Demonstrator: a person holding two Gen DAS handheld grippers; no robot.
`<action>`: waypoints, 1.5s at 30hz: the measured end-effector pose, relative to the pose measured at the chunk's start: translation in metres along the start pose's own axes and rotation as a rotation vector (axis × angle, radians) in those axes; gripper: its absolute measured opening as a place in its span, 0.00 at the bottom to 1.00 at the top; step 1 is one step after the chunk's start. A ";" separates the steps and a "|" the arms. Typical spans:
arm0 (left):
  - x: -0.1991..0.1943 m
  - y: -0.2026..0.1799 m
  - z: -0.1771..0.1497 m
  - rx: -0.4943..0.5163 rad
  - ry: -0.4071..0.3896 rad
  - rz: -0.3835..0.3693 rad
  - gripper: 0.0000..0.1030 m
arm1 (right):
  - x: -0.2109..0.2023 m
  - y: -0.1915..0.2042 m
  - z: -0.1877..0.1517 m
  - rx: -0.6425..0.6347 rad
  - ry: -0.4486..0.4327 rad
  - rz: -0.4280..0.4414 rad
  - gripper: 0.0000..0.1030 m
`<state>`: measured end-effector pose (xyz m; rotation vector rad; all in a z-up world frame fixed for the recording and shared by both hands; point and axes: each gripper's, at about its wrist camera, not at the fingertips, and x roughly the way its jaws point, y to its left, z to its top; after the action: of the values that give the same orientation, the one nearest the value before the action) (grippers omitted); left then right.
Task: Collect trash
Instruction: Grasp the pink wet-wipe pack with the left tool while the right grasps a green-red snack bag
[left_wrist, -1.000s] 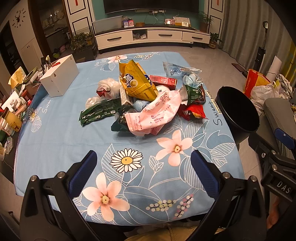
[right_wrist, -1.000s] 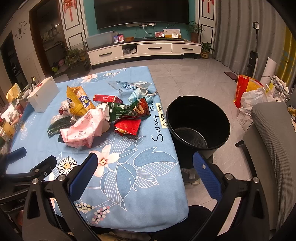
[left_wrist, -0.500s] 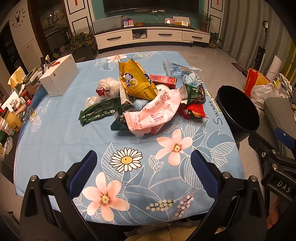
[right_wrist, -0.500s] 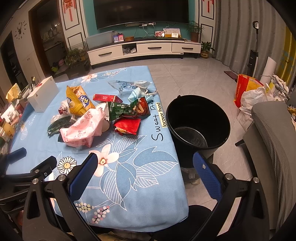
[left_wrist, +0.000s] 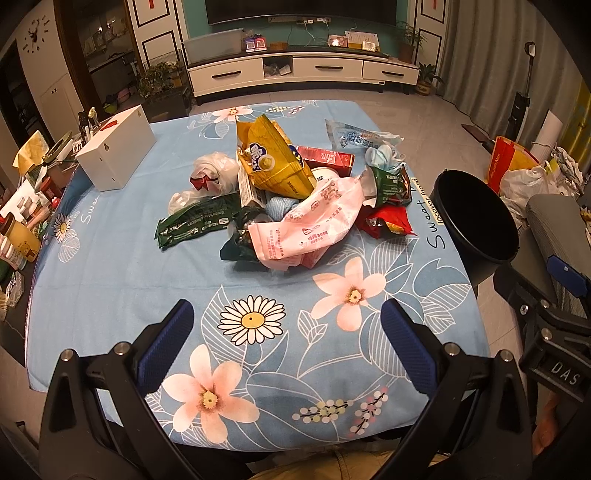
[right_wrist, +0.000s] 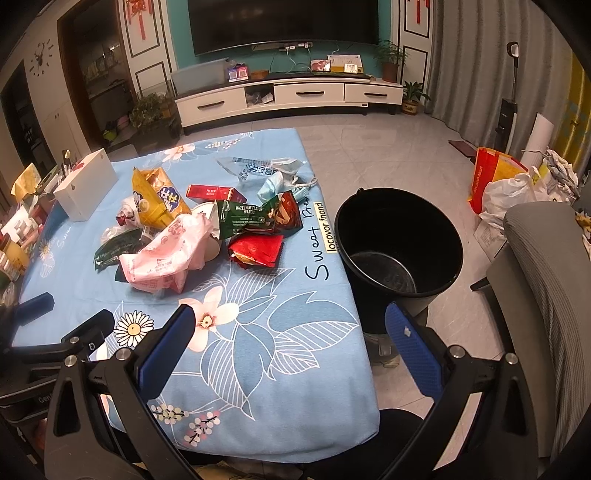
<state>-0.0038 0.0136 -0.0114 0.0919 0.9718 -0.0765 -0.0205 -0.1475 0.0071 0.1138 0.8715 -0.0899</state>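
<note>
I have the tabletop (left_wrist: 96, 266) in front of me, covered in a light blue flowered cloth, and it fills most of both views. Off its right edge, on the floor, stands the black bucket (right_wrist: 400, 236), mouth open and nothing in it that I can make out.

The trash pile (left_wrist: 291, 199) sits in the middle of the tabletop, well apart from both tools. Its biggest piece is the crumpled pink bag (left_wrist: 310, 225), lying at the near side of the heap. Behind it the yellow snack bag (left_wrist: 273, 162) stands tilted up above the rest. A dark green wrapper (left_wrist: 195, 223) lies flat to the left of the pink bag, and a green hazelnut wafer pack (right_wrist: 251, 218) and a red wrapper (right_wrist: 255, 249) lie on the side nearest the bucket. A red carton (right_wrist: 210, 192), a clear printed bag (right_wrist: 255, 168) and a light blue face mask (right_wrist: 273, 184) lie at the far side.

A white box (left_wrist: 116, 151) rests apart at the far left corner.

My left tool (left_wrist: 286, 341) hovers low over the near edge of the tabletop, level and pointed at the pile, jaws spread wide, nothing between them. My right tool (right_wrist: 291, 343) hangs over the near right corner, aimed between pile and bucket, also spread wide and empty.
</note>
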 end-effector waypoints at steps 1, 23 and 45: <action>0.002 0.002 0.002 -0.005 0.001 -0.010 0.98 | 0.002 0.000 -0.001 0.001 0.003 0.006 0.97; 0.047 0.074 -0.001 -0.048 -0.129 -0.283 0.98 | 0.095 -0.008 0.004 0.228 0.201 0.459 0.97; 0.115 -0.005 0.046 0.354 -0.050 -0.245 0.60 | 0.215 -0.047 0.071 0.574 0.317 0.538 0.81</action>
<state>0.0981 0.0008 -0.0810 0.2945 0.9078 -0.4746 0.1651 -0.2108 -0.1155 0.9128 1.0838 0.1906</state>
